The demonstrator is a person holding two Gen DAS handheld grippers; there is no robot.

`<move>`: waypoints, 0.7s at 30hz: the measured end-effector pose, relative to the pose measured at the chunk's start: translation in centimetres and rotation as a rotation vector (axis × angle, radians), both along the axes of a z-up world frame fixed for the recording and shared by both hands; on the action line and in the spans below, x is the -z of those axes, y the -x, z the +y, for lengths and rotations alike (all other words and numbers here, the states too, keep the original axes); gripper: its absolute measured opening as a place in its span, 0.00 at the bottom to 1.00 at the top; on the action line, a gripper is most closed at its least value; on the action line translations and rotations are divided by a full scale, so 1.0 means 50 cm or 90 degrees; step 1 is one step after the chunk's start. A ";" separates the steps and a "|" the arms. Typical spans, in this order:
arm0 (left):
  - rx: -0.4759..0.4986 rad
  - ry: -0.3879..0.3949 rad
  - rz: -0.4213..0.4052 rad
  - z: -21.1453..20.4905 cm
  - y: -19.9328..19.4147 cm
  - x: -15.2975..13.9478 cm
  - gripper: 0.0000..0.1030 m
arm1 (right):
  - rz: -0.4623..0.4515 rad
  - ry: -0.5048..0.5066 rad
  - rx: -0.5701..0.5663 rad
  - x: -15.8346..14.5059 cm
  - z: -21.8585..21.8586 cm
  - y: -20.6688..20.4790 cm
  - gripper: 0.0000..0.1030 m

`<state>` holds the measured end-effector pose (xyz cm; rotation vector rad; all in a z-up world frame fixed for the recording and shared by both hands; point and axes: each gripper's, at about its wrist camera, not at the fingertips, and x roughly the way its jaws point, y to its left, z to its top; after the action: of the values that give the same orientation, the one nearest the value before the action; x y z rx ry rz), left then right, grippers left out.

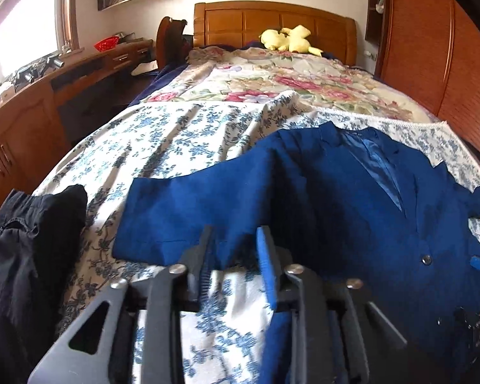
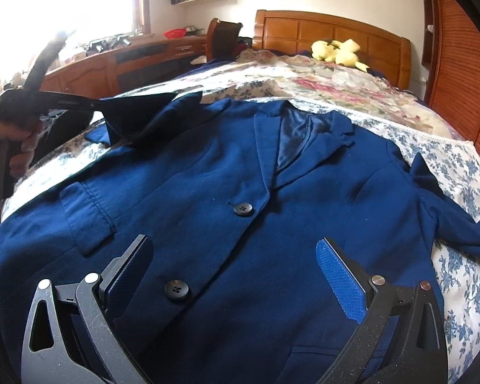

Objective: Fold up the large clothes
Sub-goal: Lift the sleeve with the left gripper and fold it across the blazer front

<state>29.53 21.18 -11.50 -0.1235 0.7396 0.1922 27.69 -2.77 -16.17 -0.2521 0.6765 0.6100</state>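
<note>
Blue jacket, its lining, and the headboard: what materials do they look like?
Jacket: looks like matte woven fabric, maybe cotton or a wool blend; no sheen, soft creases at the pocket flap.
Lining: smooth satin-like cloth, probably synthetic; it catches light with a slight gloss.
Headboard: varnished wood in panels; warm orange tone with shiny highlights.
</note>
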 end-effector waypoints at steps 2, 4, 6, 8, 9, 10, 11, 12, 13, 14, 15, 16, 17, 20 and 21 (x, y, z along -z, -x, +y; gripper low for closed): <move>-0.011 0.000 -0.001 0.023 0.012 0.007 0.34 | 0.002 -0.001 -0.004 0.004 0.003 -0.003 1.00; -0.020 -0.002 0.006 0.044 0.015 0.017 0.35 | 0.000 0.000 -0.003 0.005 0.005 -0.004 1.00; -0.038 -0.002 0.017 0.076 0.014 0.034 0.36 | -0.002 -0.001 -0.004 0.006 0.006 -0.004 1.00; -0.051 0.000 0.027 0.101 0.007 0.049 0.36 | -0.007 0.003 -0.004 0.008 0.010 -0.004 1.00; -0.061 -0.003 0.035 0.119 0.000 0.063 0.37 | -0.009 0.006 -0.005 0.009 0.013 -0.004 1.00; -0.069 -0.007 0.041 0.131 -0.006 0.072 0.37 | -0.012 0.012 -0.007 0.010 0.018 -0.004 1.00; -0.078 -0.009 0.048 0.145 -0.012 0.084 0.37 | -0.014 0.016 -0.008 0.012 0.020 -0.003 1.00; -0.083 -0.007 0.053 0.161 -0.018 0.095 0.37 | -0.016 0.020 -0.010 0.013 0.022 -0.001 1.00; -0.089 -0.005 0.057 0.172 -0.024 0.104 0.38 | -0.017 0.026 -0.012 0.017 0.025 -0.001 1.00; -0.096 -0.007 0.063 0.183 -0.030 0.112 0.38 | -0.018 0.028 -0.013 0.017 0.027 0.000 1.00; -0.103 -0.008 0.066 0.193 -0.035 0.119 0.38 | -0.020 0.026 -0.013 0.017 0.027 0.000 1.00; -0.106 -0.006 0.069 0.199 -0.040 0.124 0.39 | -0.020 0.025 -0.012 0.016 0.028 0.001 1.00; -0.111 0.000 0.074 0.209 -0.047 0.134 0.39 | -0.020 0.023 -0.012 0.016 0.027 0.000 1.00; -0.123 0.008 0.088 0.226 -0.062 0.150 0.44 | -0.014 0.017 -0.011 0.017 0.024 -0.004 1.00; -0.127 0.012 0.094 0.231 -0.068 0.156 0.47 | -0.012 0.016 -0.011 0.017 0.023 -0.005 1.00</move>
<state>32.93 32.74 -19.31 -0.2028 0.8760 0.3882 27.93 -1.61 -17.03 -0.2871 0.6644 0.6150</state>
